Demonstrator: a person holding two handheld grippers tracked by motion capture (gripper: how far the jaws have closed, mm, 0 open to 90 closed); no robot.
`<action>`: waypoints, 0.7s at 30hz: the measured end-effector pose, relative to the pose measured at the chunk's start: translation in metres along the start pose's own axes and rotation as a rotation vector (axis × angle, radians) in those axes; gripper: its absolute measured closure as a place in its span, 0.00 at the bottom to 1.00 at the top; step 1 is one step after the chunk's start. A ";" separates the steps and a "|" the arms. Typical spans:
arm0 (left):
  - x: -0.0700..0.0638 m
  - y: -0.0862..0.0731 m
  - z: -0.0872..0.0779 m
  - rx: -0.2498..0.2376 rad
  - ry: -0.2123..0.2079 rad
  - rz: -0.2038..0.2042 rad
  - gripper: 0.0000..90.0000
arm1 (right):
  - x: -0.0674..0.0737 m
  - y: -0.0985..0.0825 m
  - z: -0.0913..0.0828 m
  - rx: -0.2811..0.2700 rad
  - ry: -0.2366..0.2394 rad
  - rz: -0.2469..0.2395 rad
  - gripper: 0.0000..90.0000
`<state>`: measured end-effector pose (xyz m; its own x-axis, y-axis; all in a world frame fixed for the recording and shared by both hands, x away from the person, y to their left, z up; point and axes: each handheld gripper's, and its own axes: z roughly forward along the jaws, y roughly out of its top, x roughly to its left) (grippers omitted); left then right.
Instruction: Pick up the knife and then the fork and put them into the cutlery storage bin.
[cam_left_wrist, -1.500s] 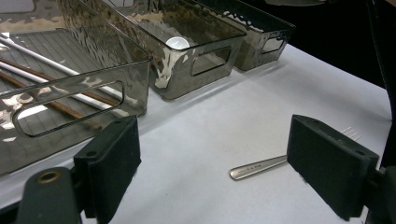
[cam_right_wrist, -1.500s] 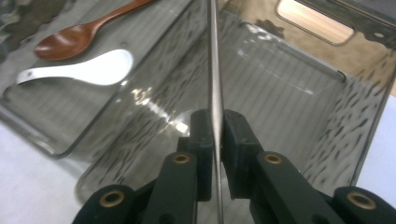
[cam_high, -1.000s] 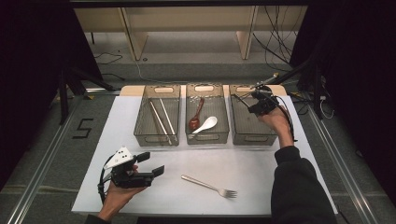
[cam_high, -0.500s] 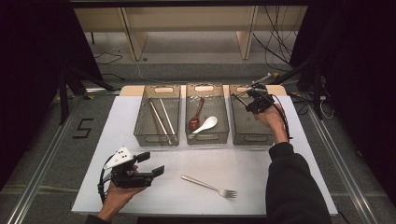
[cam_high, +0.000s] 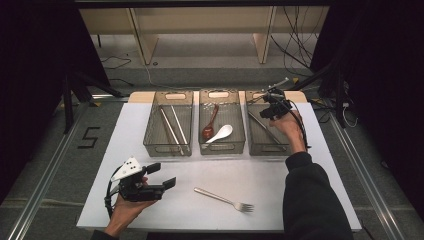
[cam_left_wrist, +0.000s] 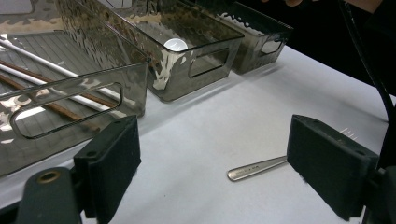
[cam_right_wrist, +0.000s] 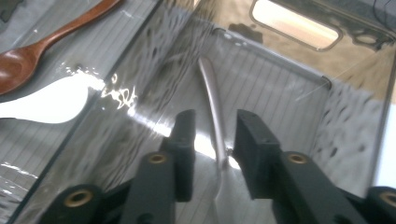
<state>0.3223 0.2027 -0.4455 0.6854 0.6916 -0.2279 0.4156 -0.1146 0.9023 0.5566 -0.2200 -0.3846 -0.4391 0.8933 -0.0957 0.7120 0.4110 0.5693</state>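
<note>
My right gripper (cam_high: 265, 113) hovers over the right-hand smoky plastic bin (cam_high: 270, 148), pointing down into it. Its jaws have just been opening. A silver utensil handle (cam_right_wrist: 209, 93) lies on the bin floor between the pads (cam_right_wrist: 184, 135) of my right gripper (cam_right_wrist: 215, 123), with a gap showing at the left pad. My left gripper (cam_high: 162, 175) rests low at the front left of the white table, open with nothing between its jaws (cam_left_wrist: 215, 158). A metal fork (cam_high: 225, 199) lies on the table just right of it, its handle end (cam_left_wrist: 257, 167) between the jaws' line of sight.
The left bin (cam_high: 150, 131) holds chopsticks (cam_high: 172, 125). The middle bin (cam_high: 222, 148) holds a brown wooden spoon (cam_high: 210, 124) and a white spoon (cam_high: 220, 134). All three bins stand in a row at the back of the white table (cam_high: 320, 165). Cables trail past the far right corner.
The right gripper's jaws have parted over the right bin and the silver utensil now lies loose between them. The left hand and the fork on the table have stayed put.
</note>
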 end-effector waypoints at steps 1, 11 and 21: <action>0.000 0.000 0.000 0.000 0.000 0.001 0.19 | 0.000 0.001 -0.002 -0.004 0.005 0.000 0.74; 0.000 0.000 0.000 -0.003 -0.001 -0.004 0.18 | 0.008 -0.001 -0.018 -0.055 0.055 0.001 0.52; 0.000 0.000 -0.001 -0.007 -0.002 -0.006 0.18 | 0.030 -0.011 -0.050 -0.108 0.187 -0.029 0.36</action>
<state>0.3220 0.2036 -0.4453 0.6842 0.6908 -0.2338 0.4152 -0.1054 0.9036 0.5083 -0.2071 -0.3527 -0.5600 0.8278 0.0345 0.6390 0.4050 0.6540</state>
